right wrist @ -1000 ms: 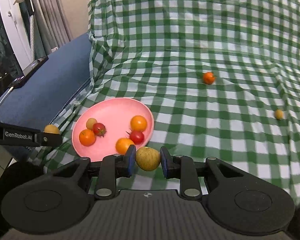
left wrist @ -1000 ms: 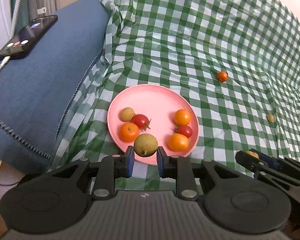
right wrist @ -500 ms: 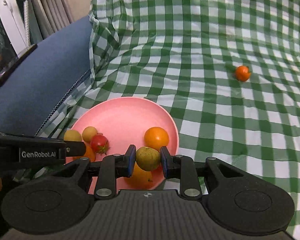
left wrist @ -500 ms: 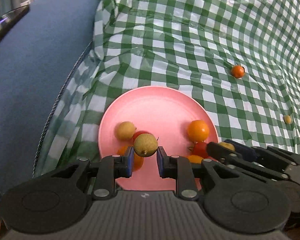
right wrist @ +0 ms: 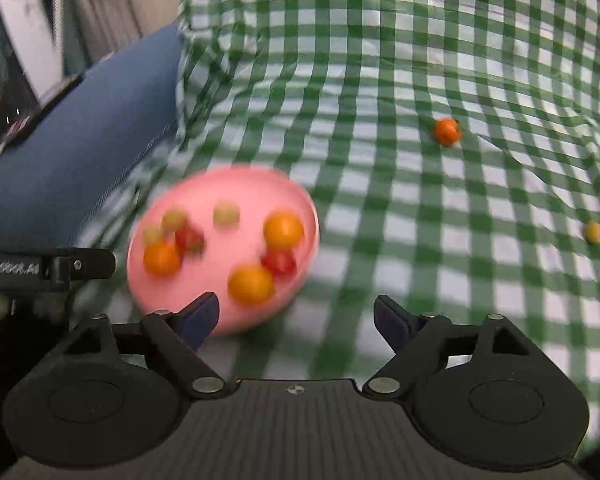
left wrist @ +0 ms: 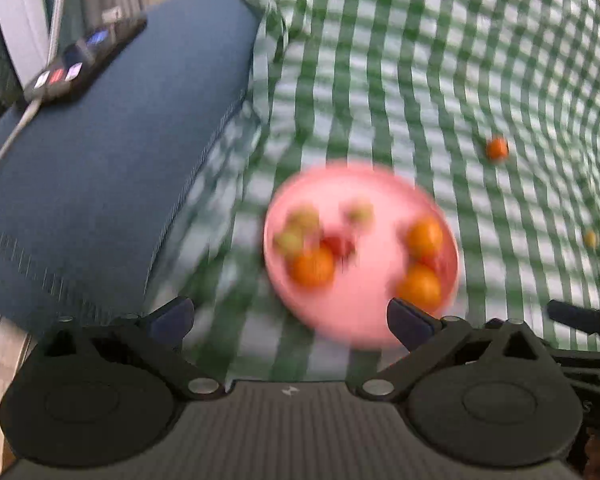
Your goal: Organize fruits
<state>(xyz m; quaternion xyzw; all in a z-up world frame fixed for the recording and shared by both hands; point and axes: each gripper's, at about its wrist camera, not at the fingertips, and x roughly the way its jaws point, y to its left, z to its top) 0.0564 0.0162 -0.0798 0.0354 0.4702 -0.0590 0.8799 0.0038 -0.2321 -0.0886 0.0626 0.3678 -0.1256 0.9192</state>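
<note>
While both our tongs, left (left wrist: pixel 290 322) and right (right wrist: pixel 296 318), are opening with nothing between them, we see the fruits (right wrist: pixel 283 230) lying on the pink plate (right wrist: pixel 236 188), two more out on the cloth (right wrist: pixel 380 80).

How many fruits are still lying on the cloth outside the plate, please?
2: an orange fruit beyond the plate, and a small yellow fruit farther right. Others may lie out of view.
</note>
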